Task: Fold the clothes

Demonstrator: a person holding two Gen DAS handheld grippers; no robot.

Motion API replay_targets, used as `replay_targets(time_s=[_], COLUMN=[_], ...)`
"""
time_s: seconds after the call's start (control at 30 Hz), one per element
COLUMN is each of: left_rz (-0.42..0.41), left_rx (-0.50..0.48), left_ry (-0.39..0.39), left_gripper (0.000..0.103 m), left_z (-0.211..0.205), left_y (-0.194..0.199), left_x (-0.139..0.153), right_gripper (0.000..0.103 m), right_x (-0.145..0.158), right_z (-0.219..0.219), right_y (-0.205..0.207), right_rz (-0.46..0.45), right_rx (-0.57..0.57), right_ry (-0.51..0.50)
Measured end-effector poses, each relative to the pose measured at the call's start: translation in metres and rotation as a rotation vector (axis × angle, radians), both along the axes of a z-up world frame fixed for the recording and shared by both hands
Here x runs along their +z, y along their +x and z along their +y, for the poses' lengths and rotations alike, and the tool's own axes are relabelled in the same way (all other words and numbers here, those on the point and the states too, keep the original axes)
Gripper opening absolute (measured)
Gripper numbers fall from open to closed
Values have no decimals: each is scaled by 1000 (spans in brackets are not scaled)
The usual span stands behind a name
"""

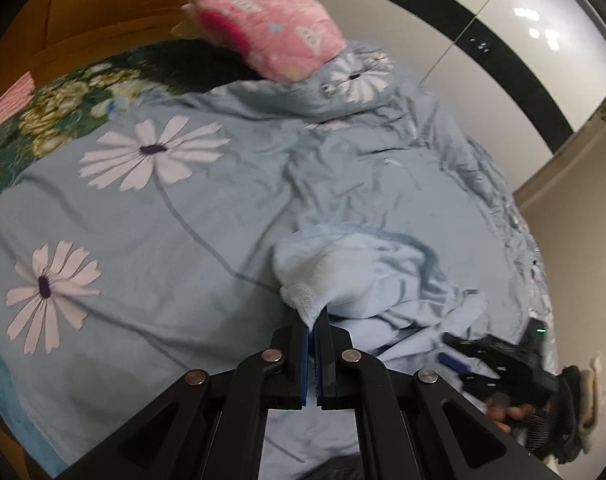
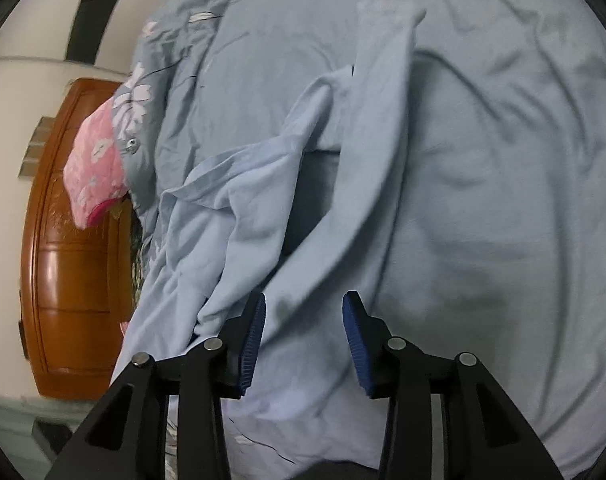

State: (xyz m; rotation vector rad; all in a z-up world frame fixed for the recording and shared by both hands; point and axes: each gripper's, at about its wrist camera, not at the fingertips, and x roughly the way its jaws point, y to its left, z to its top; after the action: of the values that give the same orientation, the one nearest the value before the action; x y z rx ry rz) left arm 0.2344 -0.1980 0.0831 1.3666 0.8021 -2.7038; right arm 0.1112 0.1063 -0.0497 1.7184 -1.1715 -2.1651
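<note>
I see the pale blue garment [image 1: 367, 276] lying crumpled on the bed, toward its right edge as the left wrist view frames it, on a grey-blue daisy-print cover [image 1: 151, 208]. My left gripper [image 1: 314, 322] is clenched on a ribbed cuff or hem [image 1: 305, 300] of that garment, and the blue pads [image 1: 305, 360] are pressed together with the fabric bunched between them. From the right wrist view, the same garment [image 2: 263, 208] is spread beneath and ahead of my right gripper [image 2: 303, 312], with one long sleeve [image 2: 375, 120] running away from the fingers and ending in a cuff near the far side. The right gripper is released: its two blue pads [image 2: 253, 336] stand well apart, with cloth below the gap and nothing pinched. I cannot tell whether the fingertips touch the fabric. In the left wrist view the right gripper [image 1: 483, 356] shows at the lower right, just beside the garment, with the holding hand [image 1: 511, 414] behind it. Farther out, a folded pink floral blanket [image 1: 263, 28] rests on a daisy-print pillow [image 1: 355, 76] at the head of the bed, against a brown wooden headboard [image 1: 103, 12]. A dark green floral fabric [image 1: 55, 120] lies along the far left corner.
</note>
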Motion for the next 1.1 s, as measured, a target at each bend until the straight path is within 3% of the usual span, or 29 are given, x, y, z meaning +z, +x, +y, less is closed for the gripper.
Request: replay_targets(time_s=[0.07,0.1,0.13,0.2,0.33,0.47,0.67,0.73,0.8,0.87,1.0,1.1], left_rz=[18,26,33,48,99,157,375,462,514,506,369,182], left_rx=[-12,-18,-24,-36,-36,-3,10,8,0,-21,-77,-140], left_ry=[1,1,0,-1,31,70,11,-21,-12,-19,-26,61], left_gripper=[2,2,2,2,2,2,2,2,2,2,2,2], left_z=[3,5,7,10,5,-9,-24,-28,-29,-20,7,39], left_y=[-2,-4,-7,-15,-44,-89,-117,-108,-87,-65,-31,-22], left_x=[9,12,16,23,41,75,183,217,234,222,153,86], right_gripper=[35,17,9,2,2,1,1,1,1,1,1,1], right_x=[-6,-7,-7,-5,37,108,220,249,269,279,270,239], right_z=[-2,-2,-2,1,13,14,1,1,0,-4,-4,21], right_y=[-4,-6,-8,-11,-25,-61,-102,-105,-100,-91,-69,-54], right_rz=[-37,-46,-51,-51,56,205,429,503,569,618,641,569], right_rx=[-30,-41,-48,-56,-44,-18,23,26,31,55,103,91], right_ry=[-7,-16,-27,-39,-8,27,70,58,44,54,135,188])
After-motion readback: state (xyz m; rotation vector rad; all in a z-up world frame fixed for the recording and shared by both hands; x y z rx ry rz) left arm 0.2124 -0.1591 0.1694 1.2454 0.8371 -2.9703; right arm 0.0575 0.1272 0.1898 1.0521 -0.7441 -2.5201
